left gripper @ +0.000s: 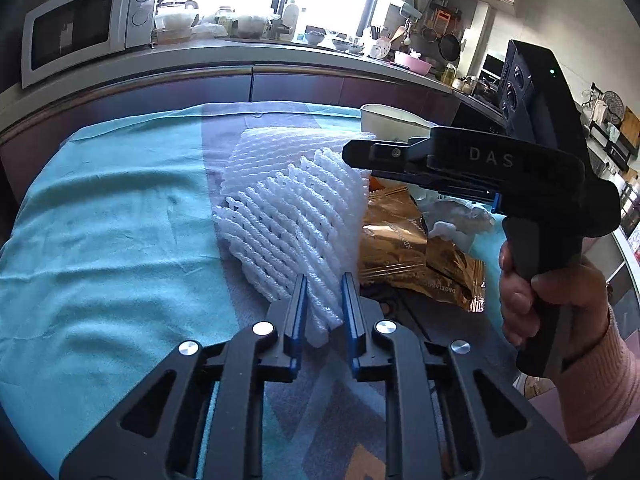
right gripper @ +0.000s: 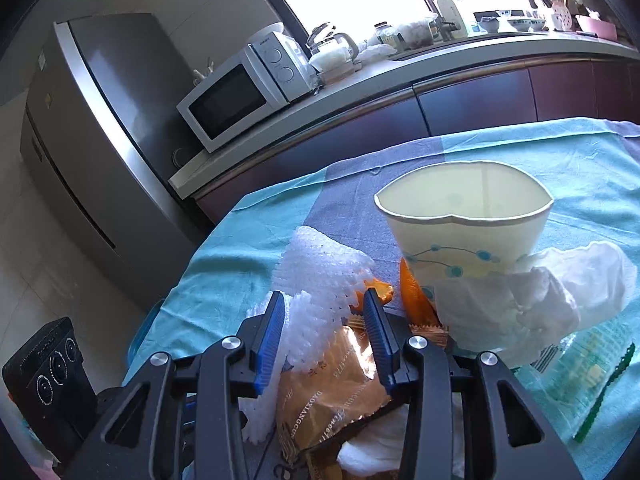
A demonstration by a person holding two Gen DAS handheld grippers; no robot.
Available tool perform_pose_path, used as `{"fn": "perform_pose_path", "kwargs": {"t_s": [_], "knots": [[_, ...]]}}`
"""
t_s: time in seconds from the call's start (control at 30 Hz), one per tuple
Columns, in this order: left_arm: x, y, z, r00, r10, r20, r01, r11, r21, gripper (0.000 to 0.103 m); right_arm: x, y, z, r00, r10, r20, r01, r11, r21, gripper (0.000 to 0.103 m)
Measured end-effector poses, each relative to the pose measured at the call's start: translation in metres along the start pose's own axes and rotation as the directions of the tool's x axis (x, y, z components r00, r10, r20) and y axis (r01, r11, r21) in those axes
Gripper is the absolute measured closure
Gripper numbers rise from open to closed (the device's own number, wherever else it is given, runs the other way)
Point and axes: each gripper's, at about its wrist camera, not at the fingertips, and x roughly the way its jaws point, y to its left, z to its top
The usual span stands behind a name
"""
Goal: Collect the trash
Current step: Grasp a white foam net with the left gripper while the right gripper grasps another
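Note:
A pile of trash lies on the cloth-covered table. My left gripper (left gripper: 324, 280) is shut on the near edge of a white foam fruit net (left gripper: 292, 208). To its right lie gold snack wrappers (left gripper: 404, 240) and crumpled white tissue (left gripper: 460, 216). My right gripper (right gripper: 323, 300) is open, its fingers on either side of the foam net (right gripper: 320, 280) and a gold wrapper (right gripper: 332, 380). A dented paper cup (right gripper: 464, 224) stands just beyond, with orange peel (right gripper: 416, 300), white tissue (right gripper: 540, 300) and a clear green-edged wrapper (right gripper: 588, 376) beside it. The right gripper also shows in the left wrist view (left gripper: 352, 156).
A teal cloth (left gripper: 100, 220) covers the table. Behind it runs a counter (left gripper: 240, 52) with a white microwave (left gripper: 88, 28), jars and bowls. A steel fridge (right gripper: 92, 140) stands at the left. Dark cabinet fronts (right gripper: 480, 104) sit under the counter.

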Motion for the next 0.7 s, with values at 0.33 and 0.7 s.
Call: {"fn": "perform_pose_path", "kwargs": {"t_s": [0.33, 0.7], "knots": [[-0.028, 0.010, -0.007, 0.999, -0.005, 0.041, 0.006, 1.000, -0.026, 0.090, 0.004, 0.006, 0.003, 0.998, 0.058, 0.001, -0.058, 0.998, 0.014, 0.092], [-0.076, 0.047, -0.018, 0.993, 0.061, 0.098, -0.051, 0.994, -0.098, 0.090, -0.008, 0.034, 0.010, 0.994, 0.102, 0.040, -0.099, 0.993, -0.059, 0.094]]}}
